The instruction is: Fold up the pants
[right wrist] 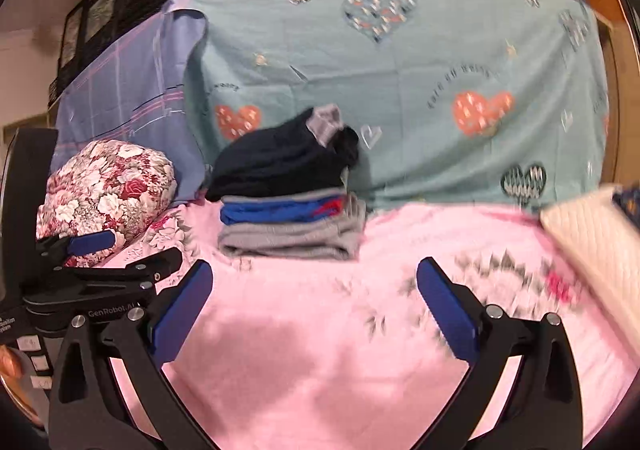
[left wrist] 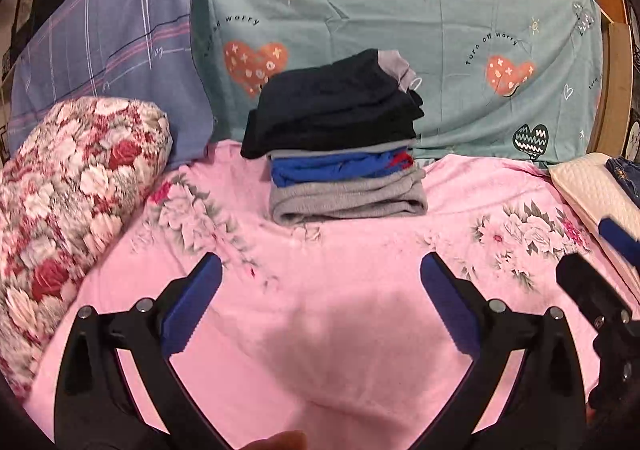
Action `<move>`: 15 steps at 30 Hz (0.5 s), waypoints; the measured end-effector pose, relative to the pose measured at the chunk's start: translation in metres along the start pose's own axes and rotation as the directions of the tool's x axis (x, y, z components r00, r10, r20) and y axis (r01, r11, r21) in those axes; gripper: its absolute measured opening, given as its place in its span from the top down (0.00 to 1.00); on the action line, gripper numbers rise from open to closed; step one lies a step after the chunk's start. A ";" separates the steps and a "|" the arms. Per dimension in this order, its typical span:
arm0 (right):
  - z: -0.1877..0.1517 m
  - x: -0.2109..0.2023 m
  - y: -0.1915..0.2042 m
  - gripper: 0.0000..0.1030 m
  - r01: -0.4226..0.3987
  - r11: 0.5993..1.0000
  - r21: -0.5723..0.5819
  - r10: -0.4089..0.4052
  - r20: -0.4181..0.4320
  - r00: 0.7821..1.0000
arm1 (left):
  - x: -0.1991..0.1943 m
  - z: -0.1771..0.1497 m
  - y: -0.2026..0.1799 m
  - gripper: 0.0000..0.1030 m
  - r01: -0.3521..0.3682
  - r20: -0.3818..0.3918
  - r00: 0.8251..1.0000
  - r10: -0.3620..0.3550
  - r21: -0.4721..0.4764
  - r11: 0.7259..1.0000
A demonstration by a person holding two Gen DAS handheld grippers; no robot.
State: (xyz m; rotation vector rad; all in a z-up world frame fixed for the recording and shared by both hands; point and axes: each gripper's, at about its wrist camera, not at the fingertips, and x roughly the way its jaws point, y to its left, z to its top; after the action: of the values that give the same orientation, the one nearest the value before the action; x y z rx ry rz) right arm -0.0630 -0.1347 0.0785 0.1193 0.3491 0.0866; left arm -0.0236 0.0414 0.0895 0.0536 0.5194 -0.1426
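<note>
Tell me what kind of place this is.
Most likely a bedroom, worked on a bed: a pink floral sheet as the surface, a rolled floral quilt at the left, and a stack of folded pants on the bed.

A home bedroom — pink floral bedsheet, rose-print pillow, folded clothes stack.

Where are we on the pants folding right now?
Done: a stack of folded dark navy, blue and grey pants sits on the pink floral bedsheet. In hand: nothing; left gripper and right gripper are both open. Possibly left: denim garment on the cream quilted cushion at right.
</note>
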 end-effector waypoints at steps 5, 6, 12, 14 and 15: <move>-0.028 0.024 -0.015 0.01 0.021 0.998 0.064 -0.013 -0.111 0.994 | 0.020 -0.015 -0.001 0.02 -0.021 -0.032 0.999 0.022 0.015 1.000; -0.031 0.027 -0.016 0.01 0.019 0.997 0.069 -0.011 -0.118 0.993 | 0.023 -0.017 0.002 0.02 -0.028 -0.030 0.999 0.028 0.008 1.000; -0.050 0.040 -0.006 0.01 0.010 0.999 0.045 -0.003 -0.173 0.985 | 0.037 -0.025 0.011 0.02 -0.041 -0.066 0.997 0.040 -0.006 0.999; -0.054 0.041 -0.001 0.01 0.000 1.000 0.028 0.005 -0.181 0.984 | 0.038 -0.026 0.012 0.02 -0.044 -0.068 0.997 0.044 -0.006 0.999; -0.055 0.041 0.002 0.01 -0.006 1.000 0.018 0.009 -0.184 0.983 | 0.038 -0.026 0.011 0.02 -0.046 -0.067 0.997 0.046 -0.004 0.999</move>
State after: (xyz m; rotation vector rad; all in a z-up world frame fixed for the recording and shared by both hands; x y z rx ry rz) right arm -0.0437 -0.1224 0.0142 0.1298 0.5340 0.1022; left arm -0.0019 0.0503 0.0485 0.0655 0.5845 -0.0946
